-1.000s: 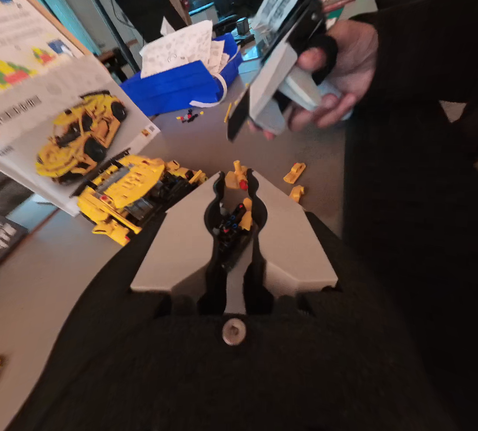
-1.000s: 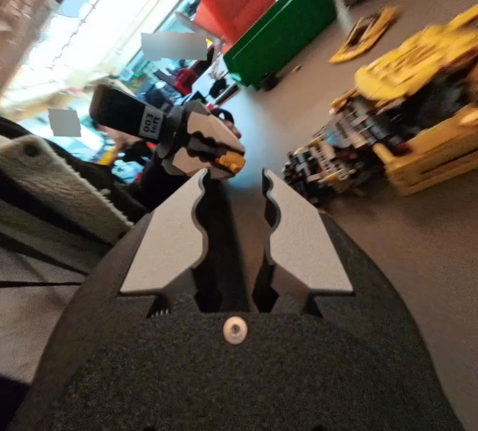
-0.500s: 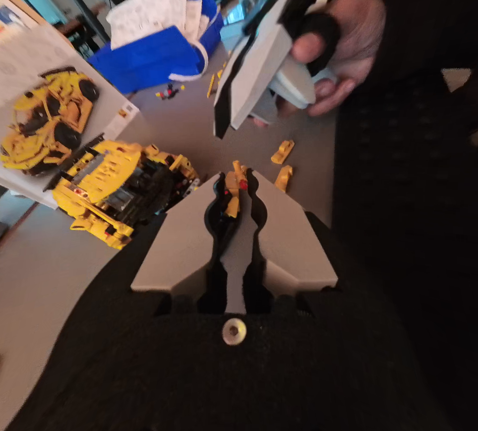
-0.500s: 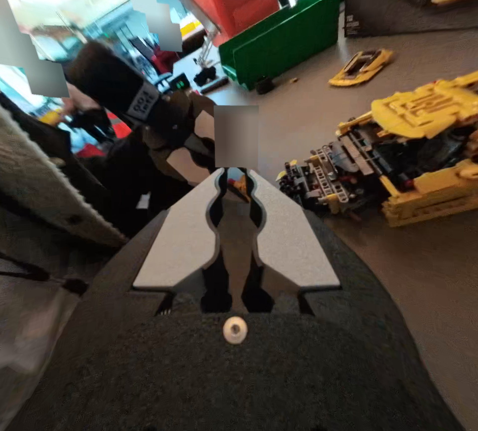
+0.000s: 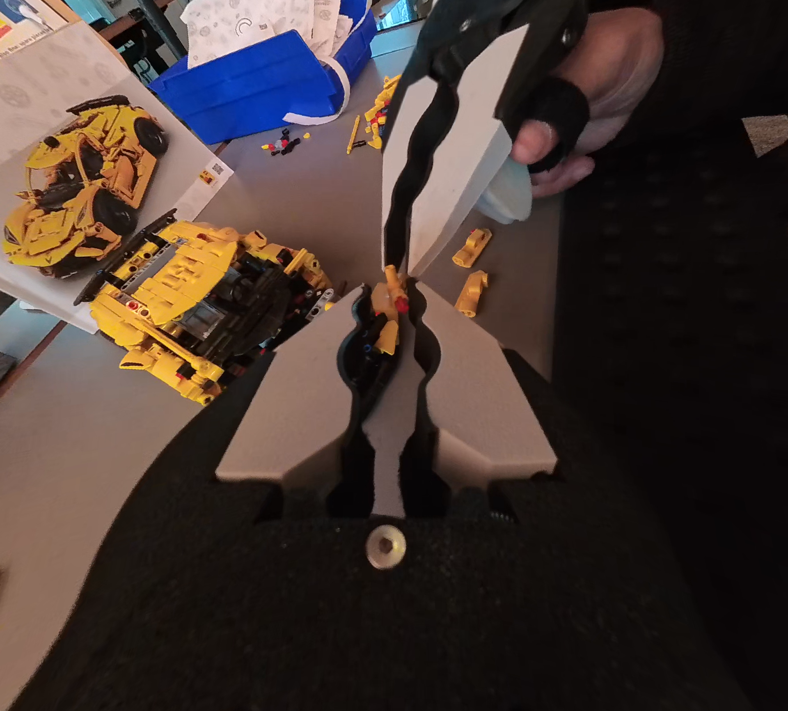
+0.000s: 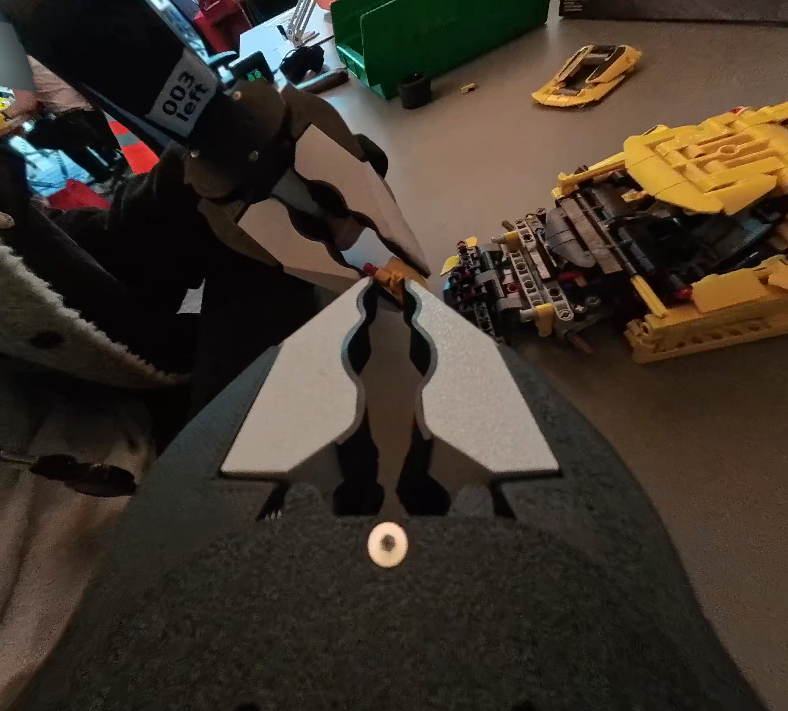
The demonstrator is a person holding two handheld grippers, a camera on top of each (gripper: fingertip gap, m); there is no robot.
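My left gripper (image 5: 389,294) is shut on a small yellow and black brick assembly (image 5: 386,332) with a red pin, held above the grey table (image 5: 298,213). My right gripper (image 6: 387,283) meets it tip to tip and is shut on the yellow end of the same assembly (image 6: 390,273). In the left wrist view the right gripper (image 5: 398,267) comes down from the upper right, held by a hand (image 5: 597,63). In the right wrist view the left gripper (image 6: 394,270) enters from the upper left. A part-built yellow brick car (image 5: 192,298) lies on the table nearby and also shows in the right wrist view (image 6: 661,242).
A box with a car picture (image 5: 85,161) stands behind the car. A blue bin (image 5: 264,93) holds paper sheets. Loose yellow pieces (image 5: 471,249) lie by the table edge. A green bin (image 6: 447,8), a yellow car panel (image 6: 588,74) and a small black cylinder (image 6: 413,91) sit farther off. My two grippers' fingertips are within a few centimetres of each other.
My right gripper has closed from open and moved down onto the assembly in my left gripper. The left gripper kept its hold and moved slightly.
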